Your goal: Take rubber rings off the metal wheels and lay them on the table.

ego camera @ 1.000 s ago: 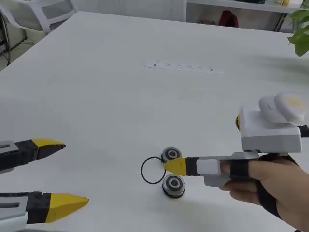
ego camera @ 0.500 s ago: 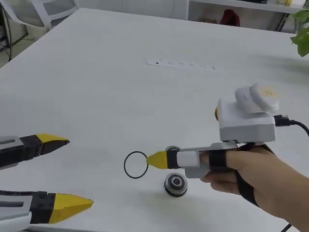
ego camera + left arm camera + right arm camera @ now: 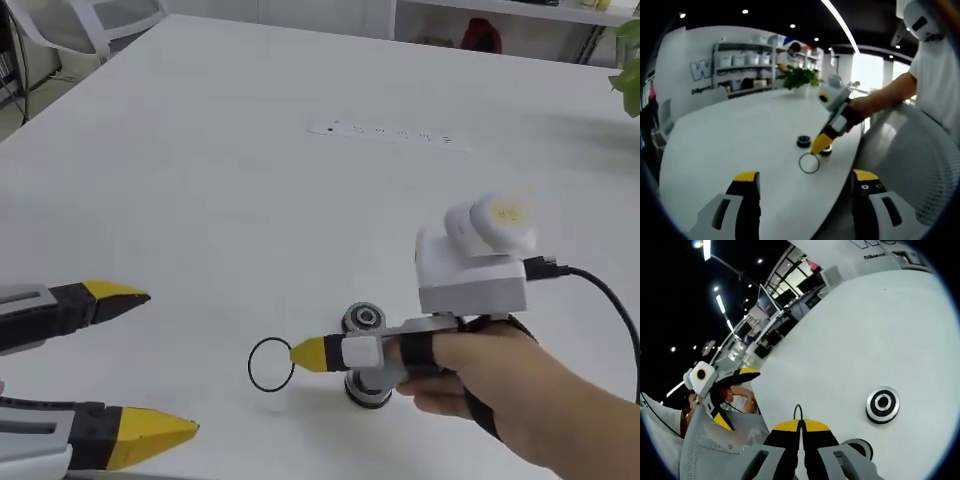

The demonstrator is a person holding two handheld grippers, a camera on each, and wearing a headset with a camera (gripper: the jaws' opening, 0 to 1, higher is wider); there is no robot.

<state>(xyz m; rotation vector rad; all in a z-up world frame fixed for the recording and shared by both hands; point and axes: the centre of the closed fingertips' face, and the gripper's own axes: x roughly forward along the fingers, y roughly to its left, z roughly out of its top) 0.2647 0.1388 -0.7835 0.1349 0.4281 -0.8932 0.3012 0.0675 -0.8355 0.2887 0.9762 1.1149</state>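
One rubber ring (image 3: 251, 365) pinched at edge by right gripper (image 3: 298, 354), jaws clenched; ring lies left of tips, lower centre of frame. Left gripper (image 3: 170, 363) released, lower left, farther off.

The table (image 3: 200, 180) is a smooth matt white top with barely any glare. The rubber ring (image 3: 270, 364), at 9 o'clock from the metal wheels (image 3: 363, 319), is thin, black and dull. The wheels have shiny silvery metal rims with darker rings inside. The left gripper (image 3: 170, 363) and right gripper (image 3: 297, 354) look like hard plastic: slightly glossy yellow tips, matt black behind, smooth white-grey bodies. A black cloth strap (image 3: 421, 349) wraps the hand (image 3: 490, 385). At 12 o'clock from the wheels, the power strip (image 3: 380, 133) looks like white plastic.
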